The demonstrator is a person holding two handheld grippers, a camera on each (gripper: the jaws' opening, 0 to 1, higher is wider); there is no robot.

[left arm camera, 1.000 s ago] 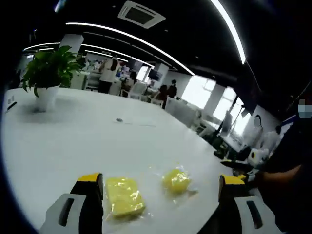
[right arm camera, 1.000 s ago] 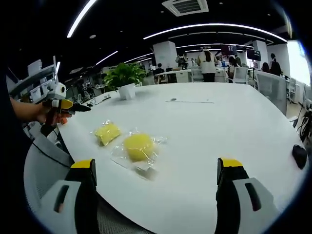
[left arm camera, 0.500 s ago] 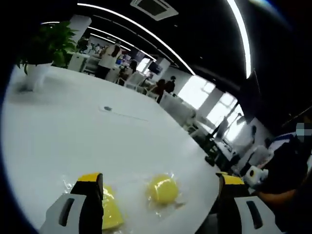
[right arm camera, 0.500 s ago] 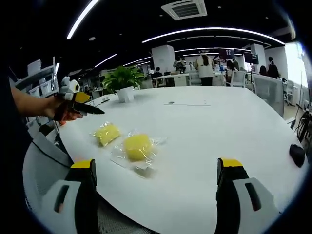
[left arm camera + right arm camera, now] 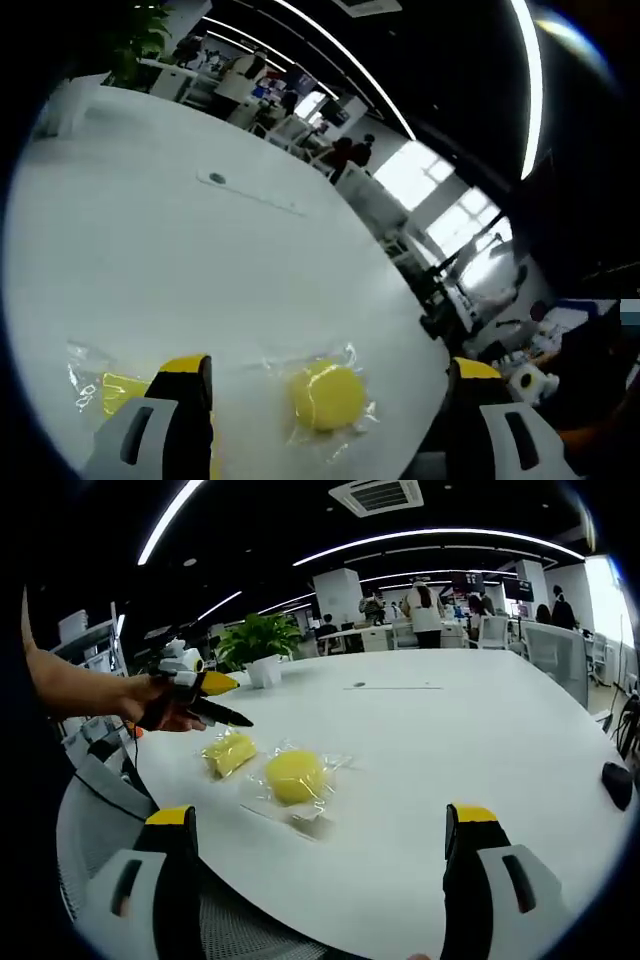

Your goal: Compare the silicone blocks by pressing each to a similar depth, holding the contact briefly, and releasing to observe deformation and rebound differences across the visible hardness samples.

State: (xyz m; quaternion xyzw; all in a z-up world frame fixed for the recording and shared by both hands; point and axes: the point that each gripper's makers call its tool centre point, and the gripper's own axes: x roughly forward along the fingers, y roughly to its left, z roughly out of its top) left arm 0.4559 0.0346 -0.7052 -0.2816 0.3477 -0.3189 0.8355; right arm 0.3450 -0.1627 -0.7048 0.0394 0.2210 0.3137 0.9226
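Observation:
Two yellow silicone blocks in clear bags lie near the edge of the white table (image 5: 450, 730). The round block (image 5: 292, 776) sits right of the rectangular block (image 5: 228, 752). A hand holds my left gripper (image 5: 222, 702) open just above and left of the rectangular block, apart from it. In the left gripper view the round block (image 5: 327, 395) lies between the open jaws of my left gripper (image 5: 330, 370), while the rectangular block (image 5: 120, 390) is partly hidden behind the left jaw. My right gripper (image 5: 322, 815) stands open, short of the blocks, with nothing between its jaws.
A potted plant (image 5: 258, 640) stands at the table's far left. A small dark disc (image 5: 357, 686) lies mid-table, and a black object (image 5: 617, 783) rests at the right edge. A grey chair back (image 5: 100, 820) curves below the near edge. People stand at desks far behind.
The hand with my left gripper has moved right, from beside the table to just above the rectangular block. The left gripper view has swung nearer the blocks. My right gripper has hardly moved.

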